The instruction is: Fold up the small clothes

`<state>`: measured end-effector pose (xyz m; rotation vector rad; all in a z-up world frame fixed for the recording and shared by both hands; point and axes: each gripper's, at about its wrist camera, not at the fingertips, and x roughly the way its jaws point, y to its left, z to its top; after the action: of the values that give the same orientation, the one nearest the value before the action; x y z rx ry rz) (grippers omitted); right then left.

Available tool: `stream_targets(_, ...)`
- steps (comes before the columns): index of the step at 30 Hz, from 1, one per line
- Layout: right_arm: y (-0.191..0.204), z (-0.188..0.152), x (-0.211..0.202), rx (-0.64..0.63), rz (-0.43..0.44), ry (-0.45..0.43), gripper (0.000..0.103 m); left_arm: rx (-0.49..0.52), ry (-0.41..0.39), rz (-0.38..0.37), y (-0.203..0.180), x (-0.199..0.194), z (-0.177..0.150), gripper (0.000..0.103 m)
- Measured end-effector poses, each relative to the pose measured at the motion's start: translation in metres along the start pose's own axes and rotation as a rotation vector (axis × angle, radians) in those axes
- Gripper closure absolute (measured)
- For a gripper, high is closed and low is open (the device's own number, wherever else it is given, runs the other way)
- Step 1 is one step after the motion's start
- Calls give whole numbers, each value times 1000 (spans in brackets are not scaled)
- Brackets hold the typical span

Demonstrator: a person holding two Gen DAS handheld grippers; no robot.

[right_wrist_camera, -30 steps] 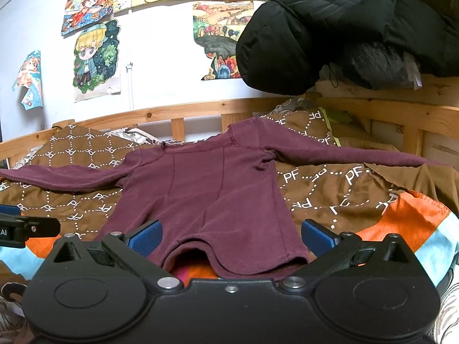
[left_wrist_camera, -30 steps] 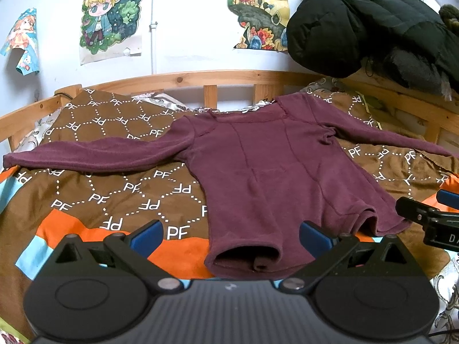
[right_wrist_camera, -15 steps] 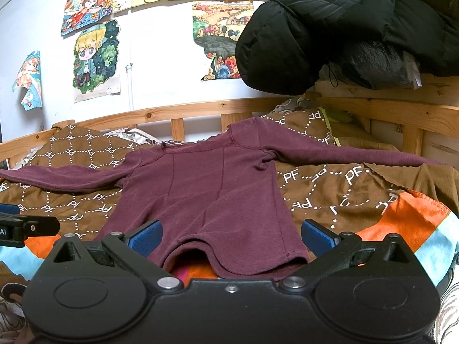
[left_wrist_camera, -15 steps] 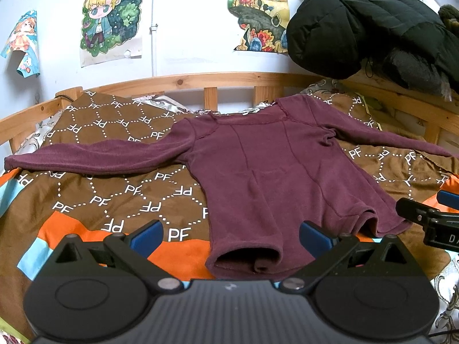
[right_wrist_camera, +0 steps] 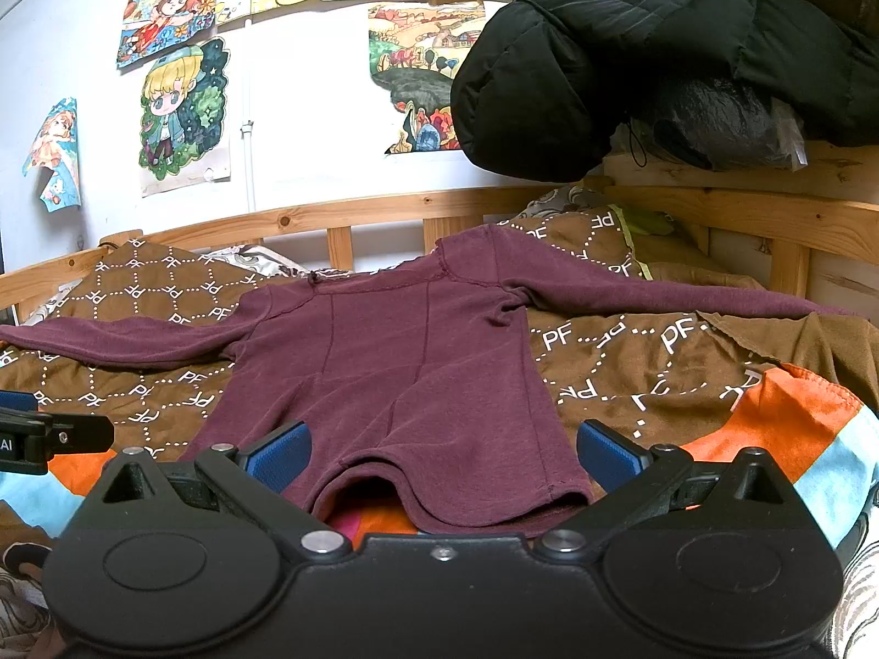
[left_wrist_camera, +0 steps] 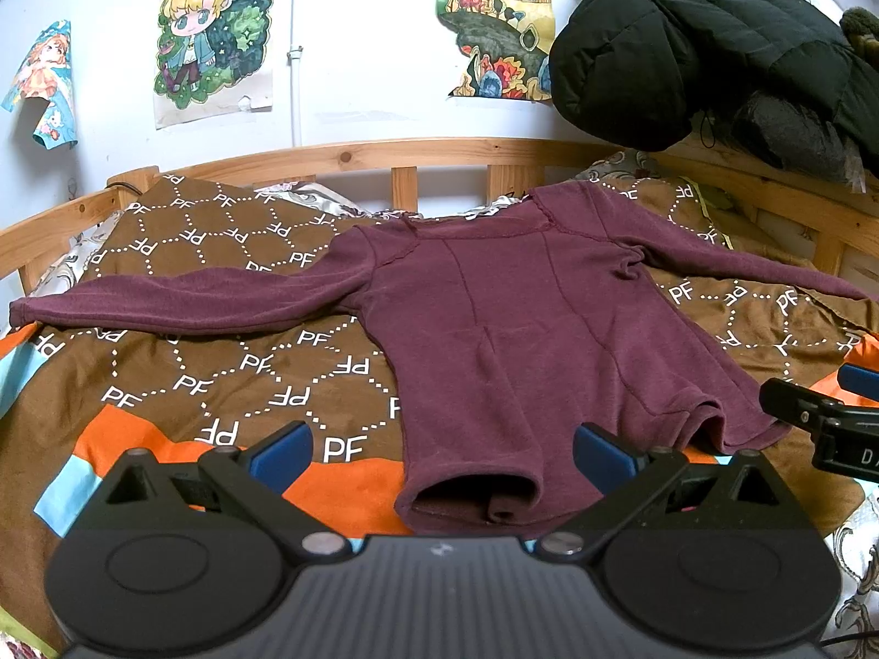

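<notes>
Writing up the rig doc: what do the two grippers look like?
Both match: a black body with two round discs and a ribbed middle, silver screws, and black fingers tipped with blue pads. The left gripper and right gripper look identical. From the side, the right one's finger carries white lettering on black. No cables, hands or sleeves show.

The maroon top (left_wrist_camera: 511, 329) has its right sleeve cuff cut off at the left wrist picture's edge, and its hem's near edge is hidden behind the right gripper (right_wrist_camera: 442, 453) body. Beside the top, the left gripper (right_wrist_camera: 33, 436) shows only partly; its lettering is cropped, unreadable. The black jacket (right_wrist_camera: 632, 66) above runs out of frame.
</notes>
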<state>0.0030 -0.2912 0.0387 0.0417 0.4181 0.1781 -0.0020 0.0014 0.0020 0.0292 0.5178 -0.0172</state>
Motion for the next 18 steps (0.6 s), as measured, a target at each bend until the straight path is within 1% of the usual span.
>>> stream_targets(18, -2, -1, -1, 16, -15, -4, 0, 2, 8, 7, 3, 0, -2, 0)
